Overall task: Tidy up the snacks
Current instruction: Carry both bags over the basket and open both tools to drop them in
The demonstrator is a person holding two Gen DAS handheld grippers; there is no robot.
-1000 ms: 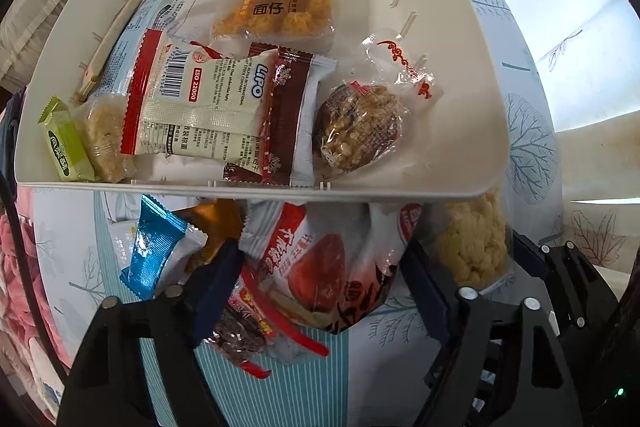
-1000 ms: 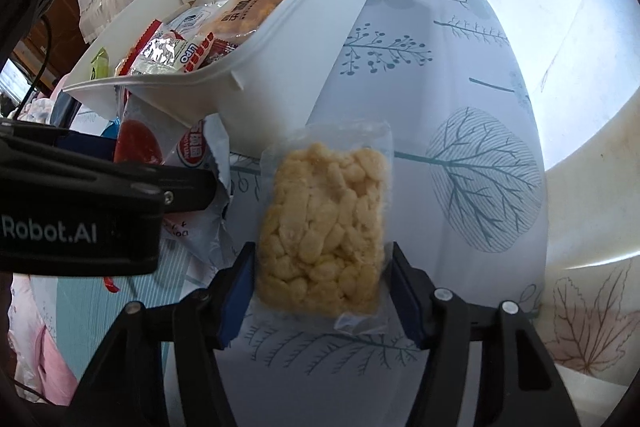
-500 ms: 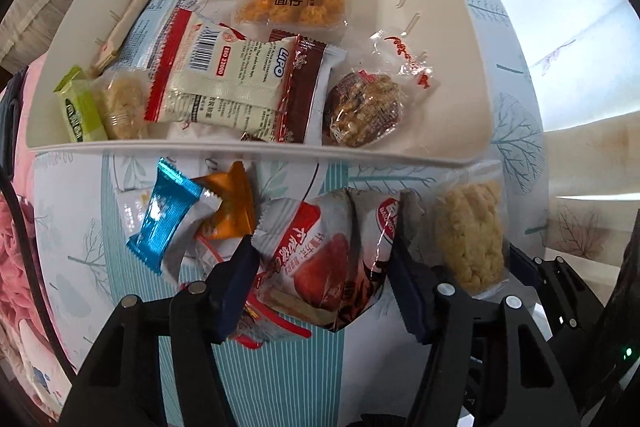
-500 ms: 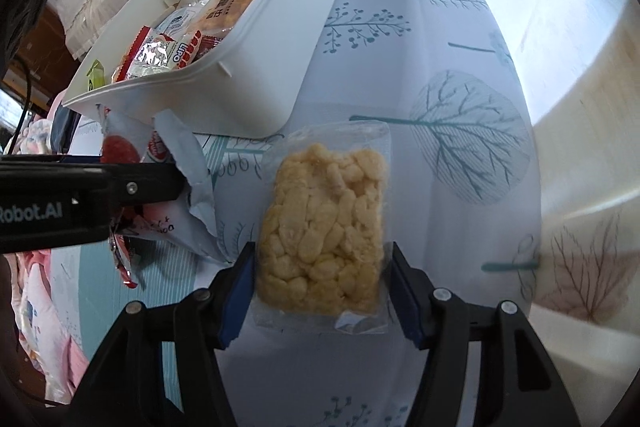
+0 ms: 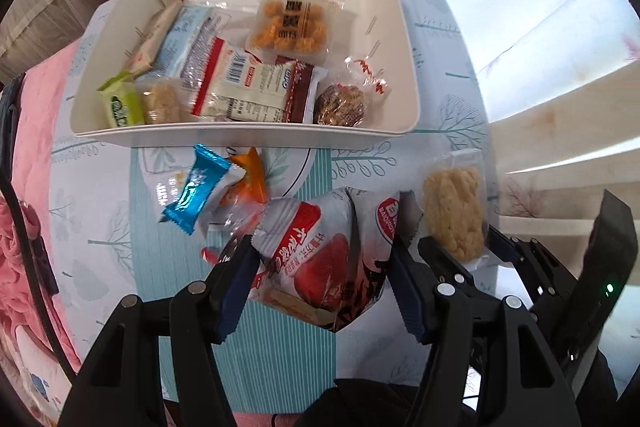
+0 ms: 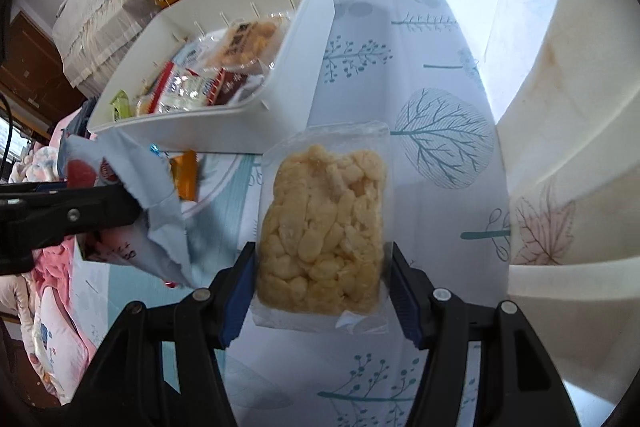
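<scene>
Both hands are loaded. The left gripper (image 5: 320, 267) has its fingers pinching a white-and-red snack bag (image 5: 324, 259), crumpled between the pads and clear of the surface (image 5: 280, 355). The right gripper (image 6: 320, 291) has its fingers clamped on the long sides of a clear pack of puffed rice cake (image 6: 324, 231), whose long axis runs straight ahead from the fingertips. The white bin (image 5: 248, 133), already holding several snacks, lies ahead of both pairs of fingers, ahead and to the left for the right pair. The left looks nearer, so it probably drops first. A blue candy wrapper (image 5: 196, 193) and an orange one (image 5: 250, 173) wait ahead of the left fingers, short of the bin.
</scene>
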